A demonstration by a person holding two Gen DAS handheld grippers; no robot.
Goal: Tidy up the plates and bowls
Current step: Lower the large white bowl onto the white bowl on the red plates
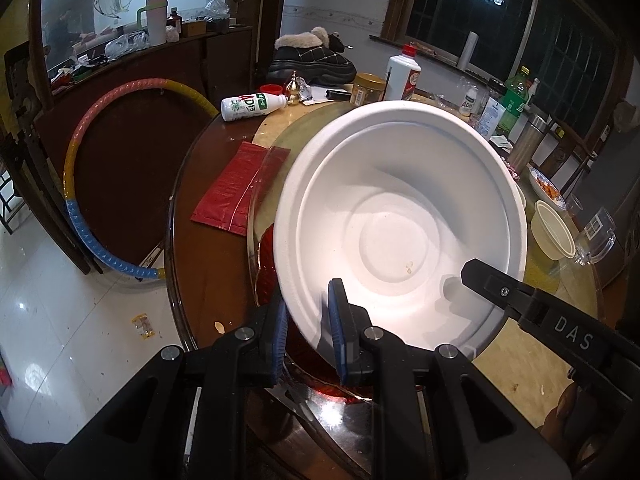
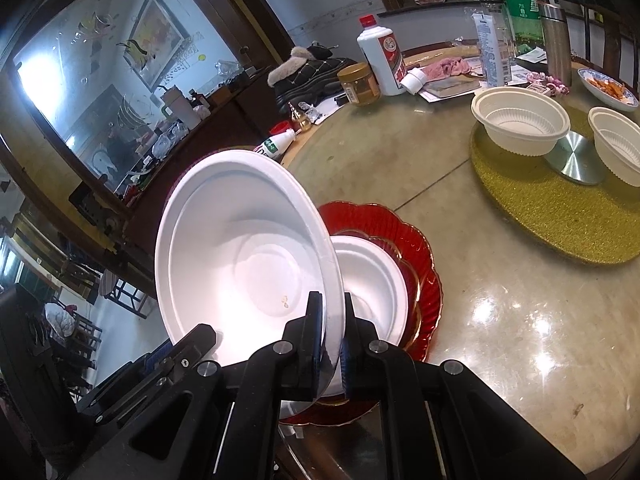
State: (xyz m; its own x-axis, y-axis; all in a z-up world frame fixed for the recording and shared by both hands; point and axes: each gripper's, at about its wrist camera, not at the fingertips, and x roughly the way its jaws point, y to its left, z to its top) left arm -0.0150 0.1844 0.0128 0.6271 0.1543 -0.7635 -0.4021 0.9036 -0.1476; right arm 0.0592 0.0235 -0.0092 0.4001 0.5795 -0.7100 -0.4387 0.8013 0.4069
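i have both grippers clamped on the rim of one white foam plate (image 2: 240,256), the left gripper (image 1: 308,320) and the right gripper (image 2: 332,320) pinching neighbouring spots on its near edge. the plate stands steeply tilted, hollow side facing my cameras, far rim raised. it hangs above a second white plate (image 2: 372,280) lying on the red dish (image 2: 412,240) on the table (image 2: 500,320).
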